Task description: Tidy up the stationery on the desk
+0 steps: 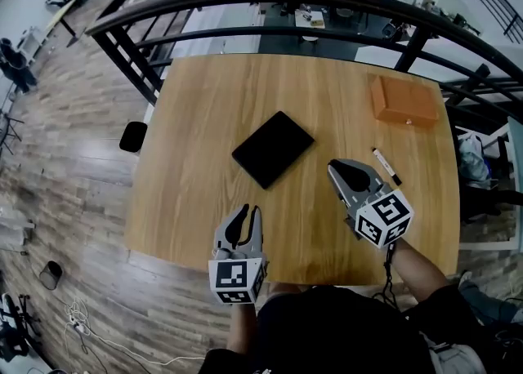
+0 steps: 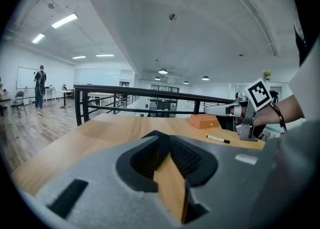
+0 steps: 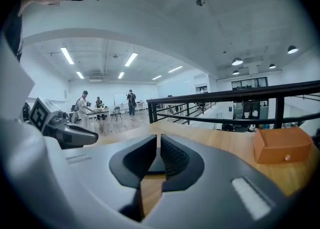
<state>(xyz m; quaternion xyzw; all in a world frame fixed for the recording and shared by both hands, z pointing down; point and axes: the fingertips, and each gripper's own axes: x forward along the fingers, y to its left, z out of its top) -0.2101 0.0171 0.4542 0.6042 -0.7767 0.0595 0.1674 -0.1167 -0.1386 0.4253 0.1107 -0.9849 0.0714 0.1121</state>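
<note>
- Both grippers hover low over the near edge of the desk (image 1: 204, 111), and nothing is picked up yet.
- The left gripper (image 1: 252, 211) has its jaws a little apart with only bare wood showing between them: empty.
- The right gripper (image 1: 337, 170) shows a narrow slit between its jaws, nothing pinched there either.
- The stationery lies spread out. A black notebook (image 1: 273, 149) sits flat and skewed mid-desk, just ahead of the two grippers.
- A marker pen (image 1: 386, 166) lies loose just beside the right gripper's tip, on its outer side.
- An orange box (image 1: 403, 101) rests at the far right corner, well apart from the notebook.
- My read: the tidying looks barely begun. The pen probably belongs in or by that box, and the notebook wants squaring up.
- Writing? None I can read. The notebook cover is plain, the box shows no label, and the pen's print is too small. Only the black-and-white square patterns on the gripper cubes stand out.
</note>
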